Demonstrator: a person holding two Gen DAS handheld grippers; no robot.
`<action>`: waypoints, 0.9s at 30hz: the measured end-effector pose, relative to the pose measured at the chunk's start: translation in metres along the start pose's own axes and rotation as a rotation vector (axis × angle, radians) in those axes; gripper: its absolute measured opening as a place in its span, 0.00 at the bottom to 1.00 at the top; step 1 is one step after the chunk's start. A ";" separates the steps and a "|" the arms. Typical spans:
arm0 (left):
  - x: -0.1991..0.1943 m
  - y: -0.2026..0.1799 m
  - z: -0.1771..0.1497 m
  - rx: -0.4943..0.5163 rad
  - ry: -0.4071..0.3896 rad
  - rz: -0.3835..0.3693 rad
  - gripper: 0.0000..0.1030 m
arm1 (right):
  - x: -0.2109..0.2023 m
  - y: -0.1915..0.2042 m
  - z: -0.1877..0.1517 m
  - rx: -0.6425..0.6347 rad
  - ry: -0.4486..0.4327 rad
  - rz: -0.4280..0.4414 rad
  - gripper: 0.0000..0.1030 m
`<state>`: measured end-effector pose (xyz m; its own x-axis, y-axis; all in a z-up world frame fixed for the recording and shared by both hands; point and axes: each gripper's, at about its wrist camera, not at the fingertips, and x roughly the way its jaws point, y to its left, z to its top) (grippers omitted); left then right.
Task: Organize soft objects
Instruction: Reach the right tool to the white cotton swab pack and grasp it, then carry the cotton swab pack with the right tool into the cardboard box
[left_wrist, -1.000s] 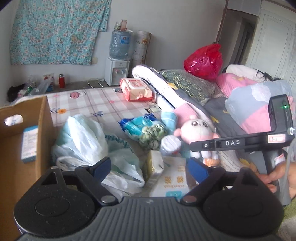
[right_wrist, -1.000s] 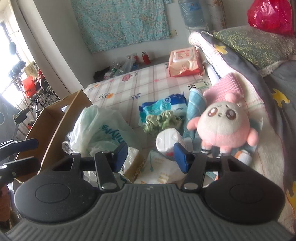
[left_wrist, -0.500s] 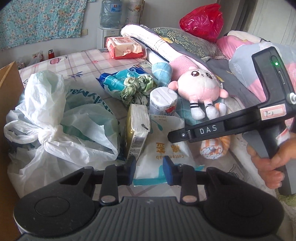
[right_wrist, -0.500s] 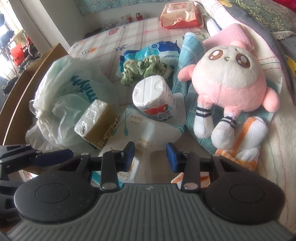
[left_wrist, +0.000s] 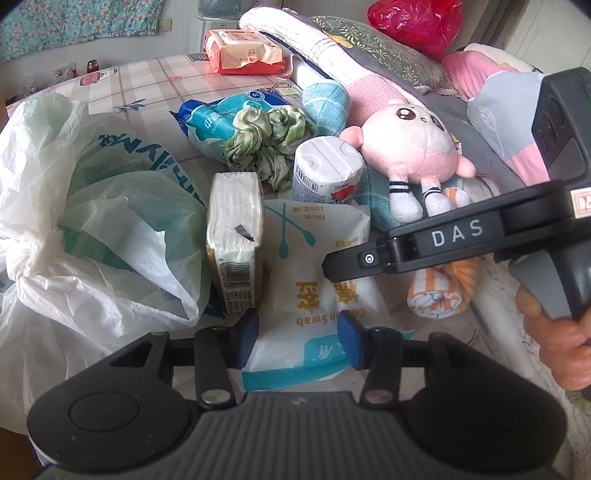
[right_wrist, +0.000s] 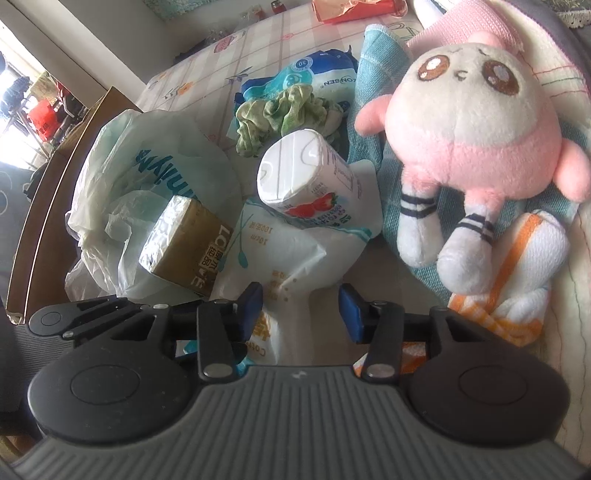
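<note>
A white cotton swab bag (left_wrist: 314, 280) lies on the bed in a pile of soft things. My left gripper (left_wrist: 297, 341) is open with its fingers on either side of the bag's near end. My right gripper (right_wrist: 301, 308) is open just above the same bag (right_wrist: 295, 258). A pink plush toy (left_wrist: 410, 147) (right_wrist: 469, 136) lies to the right on a teal cloth (right_wrist: 373, 74). A toilet roll (left_wrist: 327, 170) (right_wrist: 303, 173), a tissue pack (left_wrist: 234, 236) (right_wrist: 184, 243), a green scrunchie (left_wrist: 262, 136) (right_wrist: 284, 114) and a rolled orange-striped towel (left_wrist: 443, 291) (right_wrist: 517, 280) lie around it.
A large white plastic bag (left_wrist: 92, 206) fills the left side. A cardboard box (right_wrist: 55, 184) stands at the far left. A blue wipes pack (left_wrist: 218, 114), a red wipes pack (left_wrist: 243, 51), pillows and a red bag (left_wrist: 417, 22) lie behind. The right gripper's body (left_wrist: 480, 232) crosses the left wrist view.
Both grippers have moved down and forward, close over the pile. The left gripper's fingers narrowed, then opened wider around the cotton swab bag.
</note>
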<state>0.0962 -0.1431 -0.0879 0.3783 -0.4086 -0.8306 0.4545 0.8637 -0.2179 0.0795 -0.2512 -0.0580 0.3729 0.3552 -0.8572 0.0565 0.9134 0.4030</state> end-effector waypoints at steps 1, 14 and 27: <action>0.001 0.000 0.000 0.000 0.000 0.000 0.48 | 0.001 -0.001 0.000 0.008 0.004 0.008 0.44; -0.001 0.000 0.004 -0.017 -0.022 0.021 0.15 | 0.006 0.003 -0.005 0.026 0.012 0.059 0.40; -0.033 -0.012 0.003 0.011 -0.097 -0.005 0.11 | -0.026 0.015 -0.014 0.031 -0.076 0.069 0.25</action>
<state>0.0803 -0.1404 -0.0562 0.4522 -0.4397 -0.7760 0.4648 0.8587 -0.2157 0.0574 -0.2442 -0.0340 0.4458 0.4001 -0.8008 0.0564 0.8802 0.4712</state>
